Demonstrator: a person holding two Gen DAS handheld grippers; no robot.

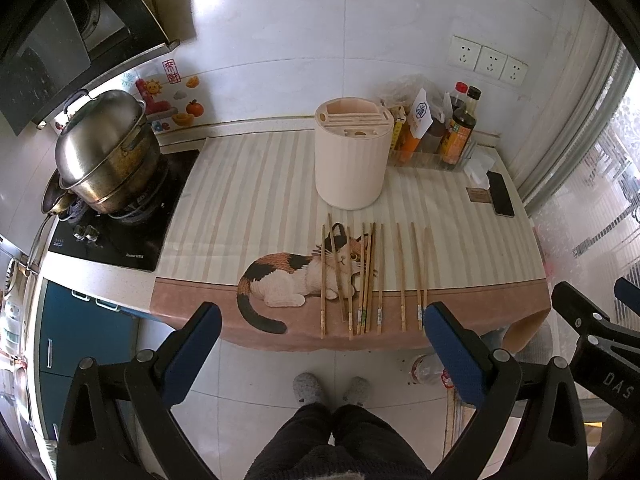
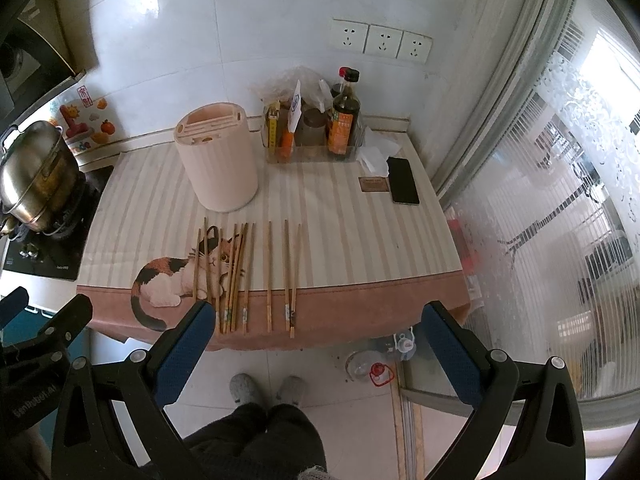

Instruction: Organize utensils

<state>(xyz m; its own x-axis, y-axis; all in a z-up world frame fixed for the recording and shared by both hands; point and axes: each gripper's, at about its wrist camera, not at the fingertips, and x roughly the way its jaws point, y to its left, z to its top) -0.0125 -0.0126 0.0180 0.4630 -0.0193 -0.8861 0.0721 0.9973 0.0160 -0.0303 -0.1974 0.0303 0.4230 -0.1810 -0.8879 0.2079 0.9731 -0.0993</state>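
Several wooden chopsticks (image 1: 368, 276) lie side by side on the cat-print mat (image 1: 260, 208), near the counter's front edge; they also show in the right wrist view (image 2: 240, 276). A cream cylindrical utensil holder (image 1: 352, 152) with slots on top stands behind them, also seen in the right wrist view (image 2: 218, 156). My left gripper (image 1: 320, 316) is open and empty, held in front of the counter edge above the floor. My right gripper (image 2: 316, 316) is open and empty, also in front of the edge, to the right of the left one.
A steel pot (image 1: 104, 152) sits on the stove at left. A tray of sauce bottles (image 1: 452, 132) stands at the back right. A black phone (image 2: 404, 180) and a small card (image 2: 374, 184) lie at right. Bottles (image 2: 372, 364) stand on the floor beside the person's feet.
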